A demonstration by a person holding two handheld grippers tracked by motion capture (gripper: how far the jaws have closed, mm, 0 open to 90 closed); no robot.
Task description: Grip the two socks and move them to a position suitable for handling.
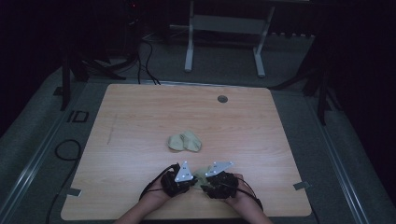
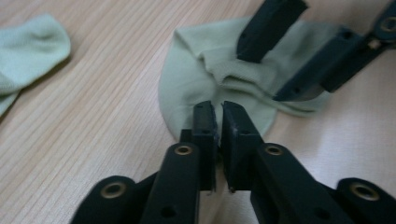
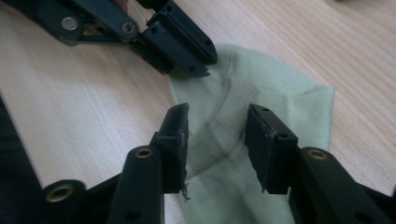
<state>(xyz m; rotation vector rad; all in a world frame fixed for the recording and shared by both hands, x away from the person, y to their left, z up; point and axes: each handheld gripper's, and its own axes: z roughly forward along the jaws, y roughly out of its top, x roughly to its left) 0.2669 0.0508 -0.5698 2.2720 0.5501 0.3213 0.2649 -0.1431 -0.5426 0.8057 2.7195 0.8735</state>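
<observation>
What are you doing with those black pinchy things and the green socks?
A person holds a gripper in each hand over a wooden table. The left gripper is pinched shut on the edge of a pale green sock. The right gripper is open, with its jaws on either side of that sock's ribbed cuff. Another sock lies bunched up farther out on the table.

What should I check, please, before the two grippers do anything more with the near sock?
1. Left gripper shut on the near sock: ok, its fingers pinch the edge.
2. Right gripper astride the ribbed cuff: ok, open.
3. Cuff actually gripped by the right gripper: not ok.
4. Second sock clear of both: ok, farther up the table.
5. One layer or two pinched: cannot tell.
</observation>
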